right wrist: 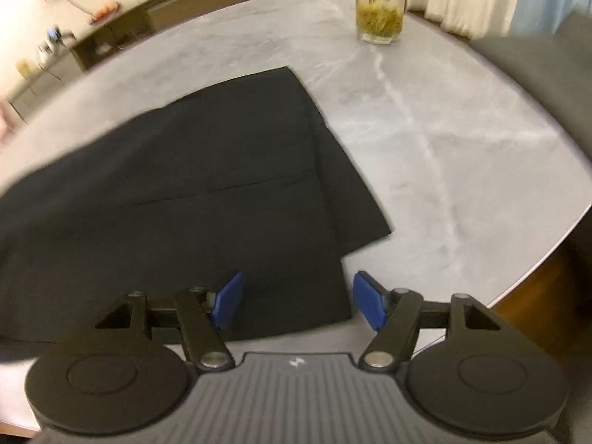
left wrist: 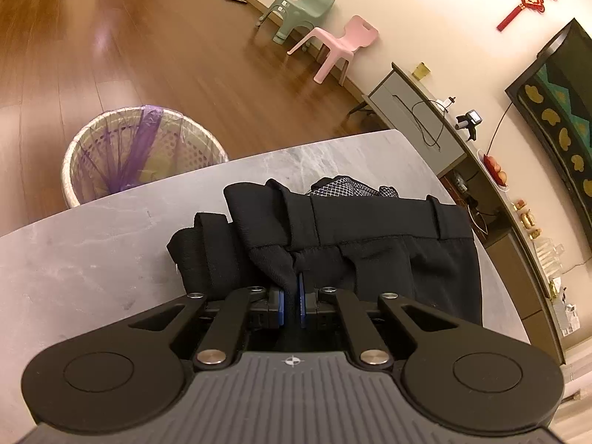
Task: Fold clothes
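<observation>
Black trousers (left wrist: 370,244) lie on the grey marble table (left wrist: 92,251). In the left wrist view the waistband end with belt loops is bunched, with a mesh lining showing behind it. My left gripper (left wrist: 292,301) is shut on a fold of the trousers just below the waistband. In the right wrist view the trouser legs (right wrist: 192,185) lie flat in layers on the table (right wrist: 462,155). My right gripper (right wrist: 298,301) is open and empty, its blue pads (right wrist: 229,299) straddling the near hem corner just above the cloth.
A glass of tea (right wrist: 379,3) stands at the table's far edge. A wicker bin with a purple liner (left wrist: 137,151) stands on the floor beyond the table. A green chair (left wrist: 299,11), a pink chair (left wrist: 340,46) and a low cabinet (left wrist: 414,118) line the wall.
</observation>
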{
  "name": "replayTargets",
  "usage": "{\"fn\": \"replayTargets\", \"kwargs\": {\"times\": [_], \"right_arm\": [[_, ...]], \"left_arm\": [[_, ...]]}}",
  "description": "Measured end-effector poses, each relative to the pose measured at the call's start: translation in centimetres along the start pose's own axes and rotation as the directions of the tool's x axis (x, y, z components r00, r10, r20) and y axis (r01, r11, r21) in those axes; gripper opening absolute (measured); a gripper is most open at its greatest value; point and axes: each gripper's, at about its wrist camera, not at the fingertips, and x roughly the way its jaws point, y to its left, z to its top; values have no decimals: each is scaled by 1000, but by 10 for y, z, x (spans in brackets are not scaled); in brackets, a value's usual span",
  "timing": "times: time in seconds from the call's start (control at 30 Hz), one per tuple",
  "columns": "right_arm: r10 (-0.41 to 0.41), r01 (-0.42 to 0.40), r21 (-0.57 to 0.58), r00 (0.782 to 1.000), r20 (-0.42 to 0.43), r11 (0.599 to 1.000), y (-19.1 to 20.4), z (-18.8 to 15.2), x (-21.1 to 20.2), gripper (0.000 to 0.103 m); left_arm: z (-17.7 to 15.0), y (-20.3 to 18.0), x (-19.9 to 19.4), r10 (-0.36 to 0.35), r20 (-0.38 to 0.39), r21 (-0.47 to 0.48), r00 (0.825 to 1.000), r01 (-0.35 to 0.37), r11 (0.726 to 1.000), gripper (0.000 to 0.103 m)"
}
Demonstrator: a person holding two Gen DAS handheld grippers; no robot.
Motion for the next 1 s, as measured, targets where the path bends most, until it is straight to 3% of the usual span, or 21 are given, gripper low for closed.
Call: {"fn": "replayTargets", "kwargs": {"times": [0.07,0.1,0.13,0.23,0.33,0.43,0.53,0.6,0.7,0.83,0.93,1.0], "right_arm": [[-19,18,-67,1000,-13,998,11,4,3,47],[-29,27,-101,999,-20,995,17,6,4,16],[-40,36,-134,999,-26,990,23,7,6,2],[-71,60,-234,997,-41,970,40,13,10,2],[-26,68,-263,987,159,962,46,50,-31,2],[31,80,-284,930,365,955,52,89,-76,2],[8,55,-272,974,228,961,39,83,-49,2],[-38,58,-210,995,96,976,19,67,-9,2],[-65,58,-107,996,-58,993,-6,49,38,2],[-64,56,-78,993,-96,995,-13,43,48,2],[-56,51,-66,995,-78,996,-25,52,37,2],[-59,51,-72,992,-110,996,-30,49,35,2]], "left_arm": [[0,-2,0,4,-2,15,1000,-4,1000,6],[0,-3,0,7,-2,22,1000,-7,1000,6],[0,-4,0,11,-2,29,1000,-11,1000,6],[0,-6,1,18,1,40,1000,-18,999,6],[1,0,0,9,-4,26,1000,-9,1000,6],[-2,2,-3,8,-12,34,1000,-7,999,6],[-4,5,-5,9,-15,38,1000,-8,999,6],[-5,4,-5,10,-20,48,1000,-10,999,6],[-12,-8,-6,35,-14,127,999,-33,991,6],[-17,-15,-15,43,3,166,999,-42,985,6],[-18,-10,-24,8,1,136,1000,-8,991,6],[-18,-5,-27,-12,-12,110,1000,13,994,6]]}}
